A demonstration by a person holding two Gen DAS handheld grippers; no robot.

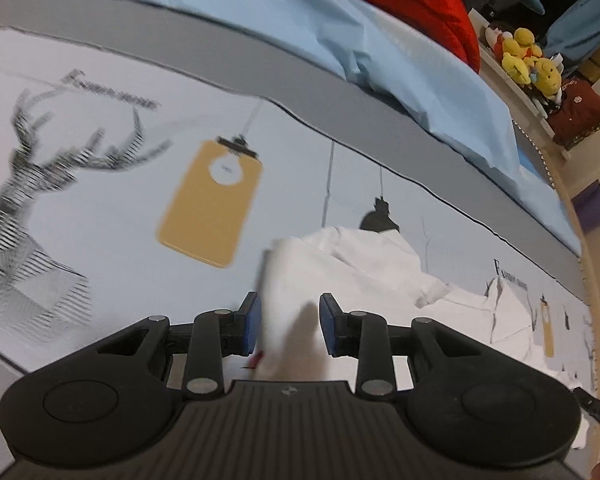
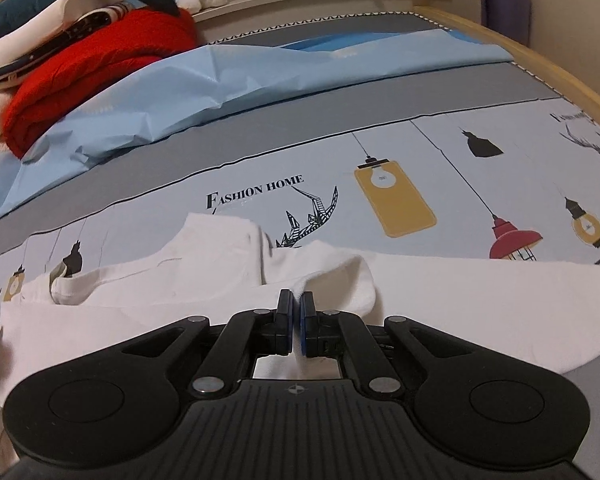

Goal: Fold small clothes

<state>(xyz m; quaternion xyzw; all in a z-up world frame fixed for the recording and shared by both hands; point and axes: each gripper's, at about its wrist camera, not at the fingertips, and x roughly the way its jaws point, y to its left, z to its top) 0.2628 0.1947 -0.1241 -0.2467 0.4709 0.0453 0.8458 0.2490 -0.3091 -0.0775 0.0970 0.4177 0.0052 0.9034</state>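
**Grippers at the white garment: fold begun, not finished**

Left gripper (image 1: 288, 326), seen from its own camera, stands with its blue pads (image 1: 251, 322) partly apart; a raised flap of the white garment (image 1: 364, 264) lies between them, but blur hides whether the pads press on it, so a grip cannot be confirmed. The garment lies crumpled on the printed bedsheet (image 1: 100, 216), near the front edge. Moving rightward, the right gripper (image 2: 297, 320) has its jaws drawn together, pinching a thin fold of the same garment (image 2: 236, 264) where a rolled edge rises in front of the fingertips. Around it the cloth spreads broadly across the sheet, with a sleeve or flap turned over at upper left and loose fabric to the far right. Judged from this layout, the work is at an early stage: one edge is gathered, yet no tidy rectangle exists. Behind, a red blanket (image 2: 92, 76) and a blue cover (image 2: 220, 80) sit well apart from the garment.
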